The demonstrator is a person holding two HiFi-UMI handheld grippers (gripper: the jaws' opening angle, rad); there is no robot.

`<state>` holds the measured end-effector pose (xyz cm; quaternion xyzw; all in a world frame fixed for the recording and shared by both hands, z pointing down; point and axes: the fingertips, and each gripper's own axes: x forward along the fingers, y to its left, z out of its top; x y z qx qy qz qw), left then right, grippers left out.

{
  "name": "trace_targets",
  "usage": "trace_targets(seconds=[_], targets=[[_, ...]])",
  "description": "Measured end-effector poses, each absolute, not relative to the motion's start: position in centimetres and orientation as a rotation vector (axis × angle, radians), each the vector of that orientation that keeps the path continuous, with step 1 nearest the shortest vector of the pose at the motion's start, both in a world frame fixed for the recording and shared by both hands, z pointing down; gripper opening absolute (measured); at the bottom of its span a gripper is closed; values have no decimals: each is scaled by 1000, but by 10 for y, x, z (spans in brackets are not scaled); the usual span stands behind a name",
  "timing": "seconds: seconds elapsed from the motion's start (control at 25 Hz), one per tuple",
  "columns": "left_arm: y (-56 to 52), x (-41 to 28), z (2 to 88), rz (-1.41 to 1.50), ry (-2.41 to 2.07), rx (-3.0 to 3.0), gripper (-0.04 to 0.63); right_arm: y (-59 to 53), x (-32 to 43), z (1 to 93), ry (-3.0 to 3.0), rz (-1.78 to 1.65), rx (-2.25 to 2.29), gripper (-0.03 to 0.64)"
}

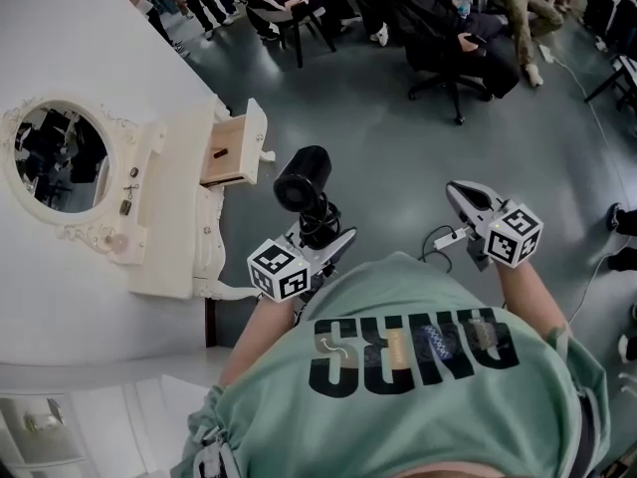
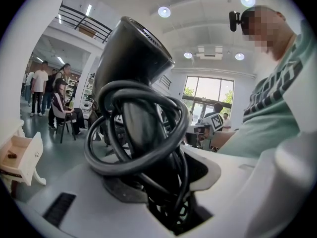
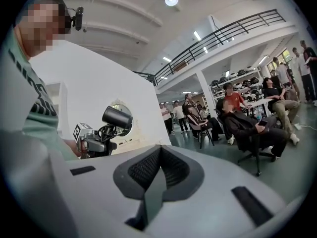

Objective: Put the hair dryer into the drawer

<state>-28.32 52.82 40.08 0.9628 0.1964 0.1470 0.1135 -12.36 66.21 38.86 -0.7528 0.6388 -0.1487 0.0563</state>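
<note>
Reading left to right: a cream dressing table with an oval mirror has its drawer open, at 10 o'clock from the hair dryer. The left gripper fingers are clamped on its cord-wrapped handle. The right gripper fingers are together, empty. The shirt print reads "SEND". Seated people occupy 12 o'clock.

left tongs: clamped on hair dryer
cord: coiled round handle
drawer: open, lower left, well apart
</note>
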Motion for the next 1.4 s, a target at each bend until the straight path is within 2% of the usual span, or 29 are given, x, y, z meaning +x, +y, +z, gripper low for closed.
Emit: trace_targets(seconds=[0.24, 0.52, 1.04, 1.4], targets=[[515, -259, 407, 449, 589, 2804, 206, 648, -106, 399, 1937, -501, -2275, -6], [445, -216, 425, 434, 642, 2762, 206, 584, -67, 413, 1905, -543, -2330, -6], [180, -108, 423, 465, 808, 2803, 206, 304, 38, 373, 1865, -479, -2417, -6], [71, -47, 432, 466, 763, 2771, 206, 205, 108, 384, 1854, -544, -2428, -6]])
